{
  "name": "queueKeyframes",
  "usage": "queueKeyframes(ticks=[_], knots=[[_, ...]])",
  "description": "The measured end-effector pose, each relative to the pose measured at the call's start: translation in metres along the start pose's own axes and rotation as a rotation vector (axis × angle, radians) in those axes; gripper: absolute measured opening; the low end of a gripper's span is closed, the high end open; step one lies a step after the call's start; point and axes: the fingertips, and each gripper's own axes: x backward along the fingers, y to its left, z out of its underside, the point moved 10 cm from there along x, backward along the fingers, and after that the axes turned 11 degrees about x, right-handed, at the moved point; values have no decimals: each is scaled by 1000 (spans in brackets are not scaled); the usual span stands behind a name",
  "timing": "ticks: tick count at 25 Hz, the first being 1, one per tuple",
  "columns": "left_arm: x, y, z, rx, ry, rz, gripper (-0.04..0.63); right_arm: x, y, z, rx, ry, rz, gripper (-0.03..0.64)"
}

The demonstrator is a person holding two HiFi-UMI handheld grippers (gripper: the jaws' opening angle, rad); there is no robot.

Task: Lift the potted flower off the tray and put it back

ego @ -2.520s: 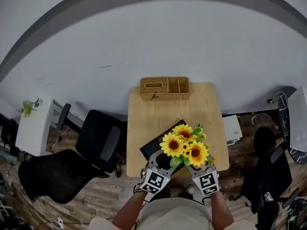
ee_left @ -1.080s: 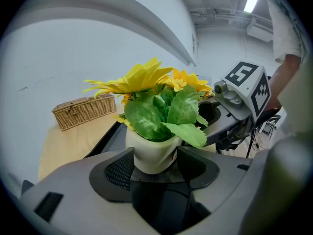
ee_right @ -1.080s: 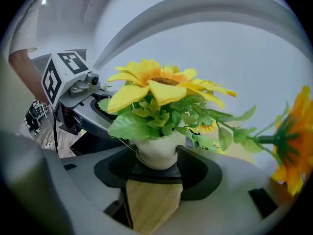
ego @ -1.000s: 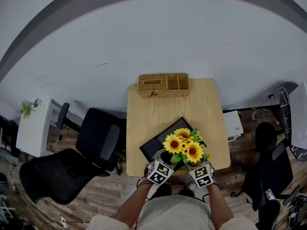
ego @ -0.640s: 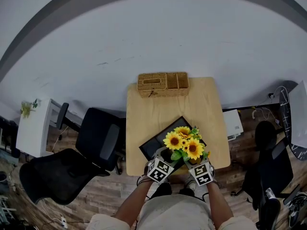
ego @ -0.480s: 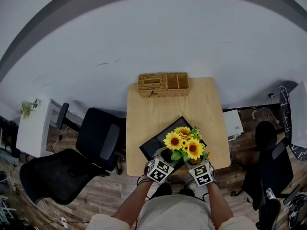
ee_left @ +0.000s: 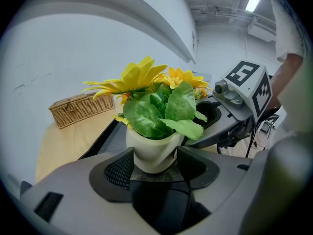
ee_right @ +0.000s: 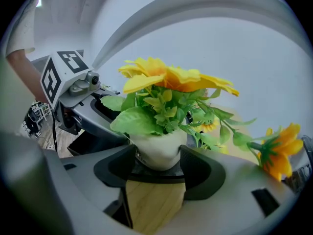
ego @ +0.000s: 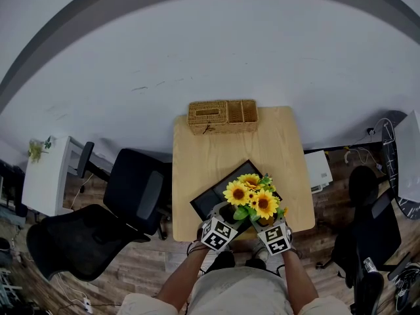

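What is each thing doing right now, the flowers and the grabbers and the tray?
potted flower: upright, held from both sides.
left gripper: shut on the potted flower.
right gripper: shut on the potted flower.
tray: flat on the table, beneath the flowers.
wicker basket: upright at the table's far edge.

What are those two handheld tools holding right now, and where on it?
Both hold the potted flower by its white pot: the left gripper and the right gripper each clamp their jaws on its sides.
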Motion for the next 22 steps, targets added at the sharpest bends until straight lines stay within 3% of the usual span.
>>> queueKeyframes(ticks=[22], knots=[[30,-14,12,21,-44,-48,270,26,14,17,-27,-11,5,288]])
